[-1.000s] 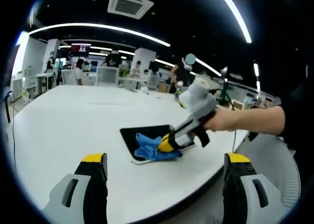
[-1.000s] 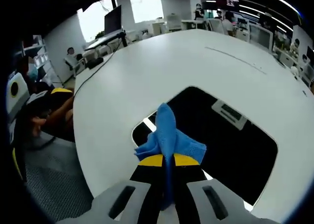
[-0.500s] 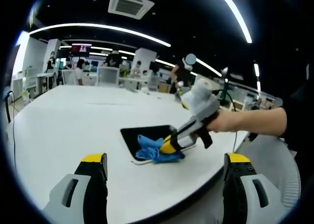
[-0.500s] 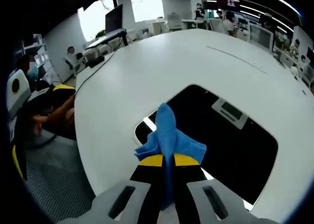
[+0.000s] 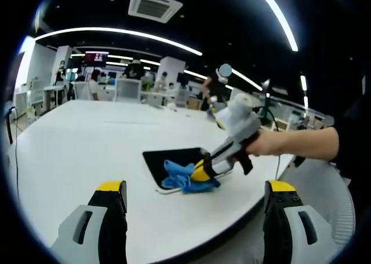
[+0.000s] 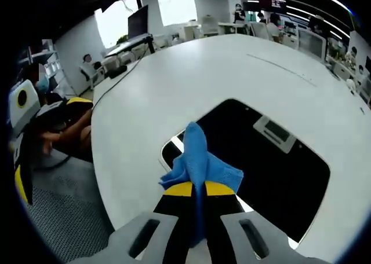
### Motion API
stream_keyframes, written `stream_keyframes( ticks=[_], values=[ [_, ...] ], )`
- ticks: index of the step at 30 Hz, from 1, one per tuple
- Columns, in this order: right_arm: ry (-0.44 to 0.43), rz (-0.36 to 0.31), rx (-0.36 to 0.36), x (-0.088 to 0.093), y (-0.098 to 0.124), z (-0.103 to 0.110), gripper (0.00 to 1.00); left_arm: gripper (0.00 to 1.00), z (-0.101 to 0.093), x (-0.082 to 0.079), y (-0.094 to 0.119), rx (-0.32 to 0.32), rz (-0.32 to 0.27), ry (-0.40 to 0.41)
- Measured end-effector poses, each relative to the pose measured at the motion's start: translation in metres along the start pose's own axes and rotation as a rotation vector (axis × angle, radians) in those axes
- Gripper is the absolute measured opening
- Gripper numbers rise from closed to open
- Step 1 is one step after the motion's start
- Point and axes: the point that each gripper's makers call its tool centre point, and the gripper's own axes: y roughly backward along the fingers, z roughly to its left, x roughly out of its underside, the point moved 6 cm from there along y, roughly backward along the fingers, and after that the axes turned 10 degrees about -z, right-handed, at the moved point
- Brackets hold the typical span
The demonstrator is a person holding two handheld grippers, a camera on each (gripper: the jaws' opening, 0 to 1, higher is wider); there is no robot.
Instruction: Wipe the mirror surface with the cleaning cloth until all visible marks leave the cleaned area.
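Currently the right gripper (image 6: pixel 194 190) has its fingers (image 6: pixel 179 190) closed tight on the cleaning cloth (image 6: pixel 199 158), w/ a blue fold standing up between the yellow-tipped pads. Reason for grip: cloth bunched at the tips puts a soft pad fwd of the hardware, so fabric, not fingers, meets the glass.

Mirror (image 6: pixel 272 171) lies flat on the white worktop (image 6: pixel 174 84), near its rounded edge, w/ the cloth over the mirror's near-left corner. Flat placement lets the worktop back the glass under wiping pressure. Dark surface reflects a ceiling unit; no marks can be made out at this res.

Left gripper (image 5: pixel 194 197) hangs well apart from the mirror, fingers wide open, holding nothing; judged to be standing by, keeping the work area in sight.

Labels/writing: none legible on cloth, mirror or grippers.
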Motion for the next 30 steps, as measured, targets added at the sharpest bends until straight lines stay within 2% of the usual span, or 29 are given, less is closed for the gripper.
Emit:
stream_keyframes(
  ticks=[14,30],
  values=[
    [-0.054,-0.01,0.041,0.013,0.019,-0.022,0.0,0.99,-0.001,0.0,-0.001,0.001,0.001,0.0],
    [-0.045,-0.028,0.068,0.009,0.014,-0.024,0.0,0.99,-0.001,0.0,0.0,0.004,0.002,0.002]
  ],
)
